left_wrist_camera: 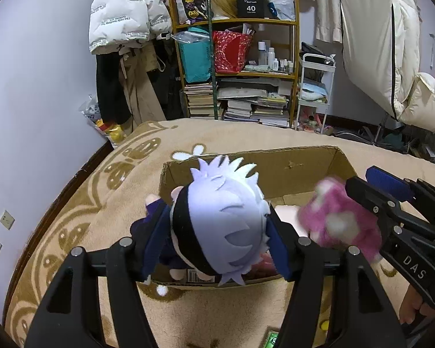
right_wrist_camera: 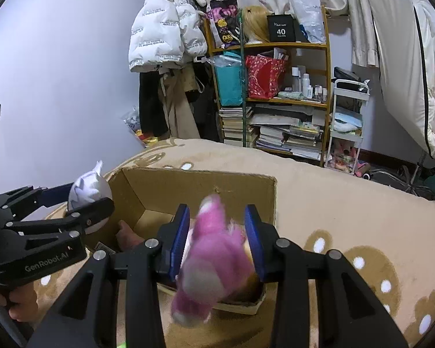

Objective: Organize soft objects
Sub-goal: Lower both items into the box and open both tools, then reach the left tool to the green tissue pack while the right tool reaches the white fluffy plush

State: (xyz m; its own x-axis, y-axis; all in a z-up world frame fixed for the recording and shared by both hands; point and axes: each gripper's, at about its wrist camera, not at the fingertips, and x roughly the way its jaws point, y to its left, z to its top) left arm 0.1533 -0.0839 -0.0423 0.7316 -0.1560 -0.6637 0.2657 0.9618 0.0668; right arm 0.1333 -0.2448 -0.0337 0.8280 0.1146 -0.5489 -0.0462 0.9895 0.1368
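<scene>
A plush doll (left_wrist_camera: 217, 214) with pale lavender hair, a black blindfold and dark blue clothes hangs over the near edge of an open cardboard box (left_wrist_camera: 275, 171). My left gripper (left_wrist_camera: 216, 217) is shut on it, with a blue pad on each side of its head. In the right wrist view the doll's head (right_wrist_camera: 87, 188) shows between the left gripper's (right_wrist_camera: 81, 200) fingers, at the box's (right_wrist_camera: 206, 191) left wall. My right gripper (right_wrist_camera: 217, 214) is shut on a blurred pink and white plush toy (right_wrist_camera: 214, 249) above the box's near edge. The left wrist view shows the toy (left_wrist_camera: 342, 220) and right gripper (left_wrist_camera: 371, 182) at the right.
The box stands on a beige rug (left_wrist_camera: 72, 217) with brown flower patterns. A pale pink soft thing (left_wrist_camera: 287, 214) lies inside it. Behind stand a wooden shelf (left_wrist_camera: 237, 66) of books and bags, a white cart (left_wrist_camera: 316, 92) and hanging jackets (left_wrist_camera: 121, 14). A wall (left_wrist_camera: 29, 87) lies left.
</scene>
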